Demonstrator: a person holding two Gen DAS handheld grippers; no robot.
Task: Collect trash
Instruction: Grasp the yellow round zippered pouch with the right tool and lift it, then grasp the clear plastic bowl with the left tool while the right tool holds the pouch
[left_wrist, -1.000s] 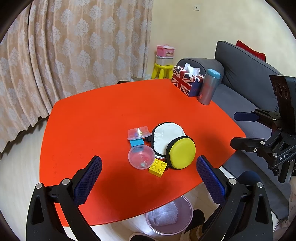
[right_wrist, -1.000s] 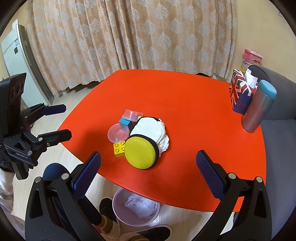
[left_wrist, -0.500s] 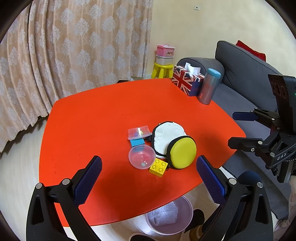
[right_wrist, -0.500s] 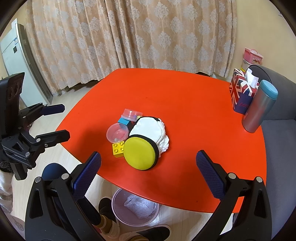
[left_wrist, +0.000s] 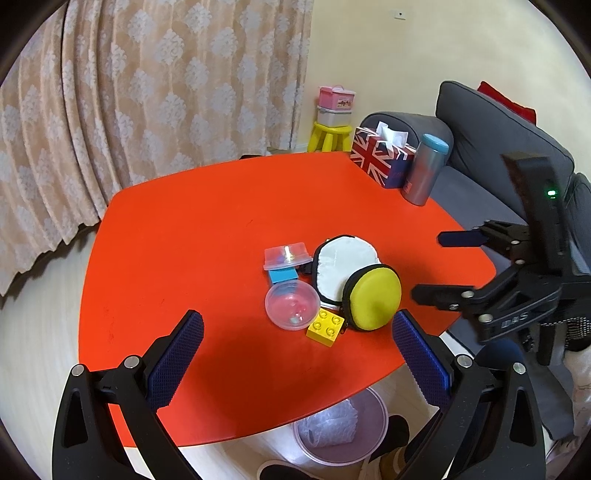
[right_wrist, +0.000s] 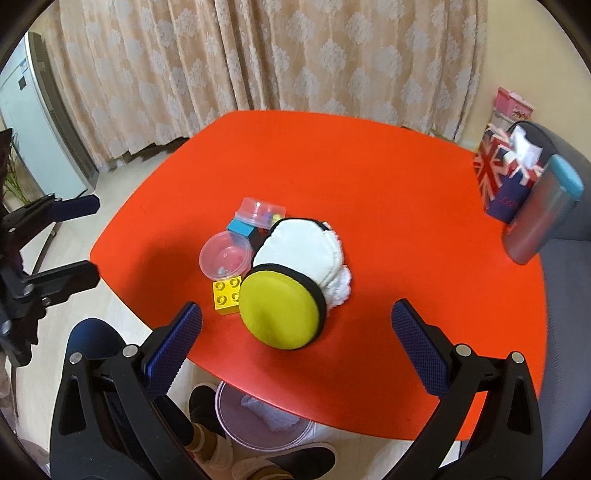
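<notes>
Orange tabletop (left_wrist: 177, 229): clutter heaped near its front edge, directly above floor bin (left_wrist: 341, 432), presumably for easy dropping. Left gripper (left_wrist: 295, 362) and right gripper (right_wrist: 295, 347): fingers spread wide, holding nothing.

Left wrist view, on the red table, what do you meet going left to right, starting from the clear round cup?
Clear round cup → yellow toy brick → yellow round pouch → steel tumbler with blue lid, far back on the red table.

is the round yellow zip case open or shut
Open. The yellow case has its lid swung up, baring the white lining of the other half.
</notes>
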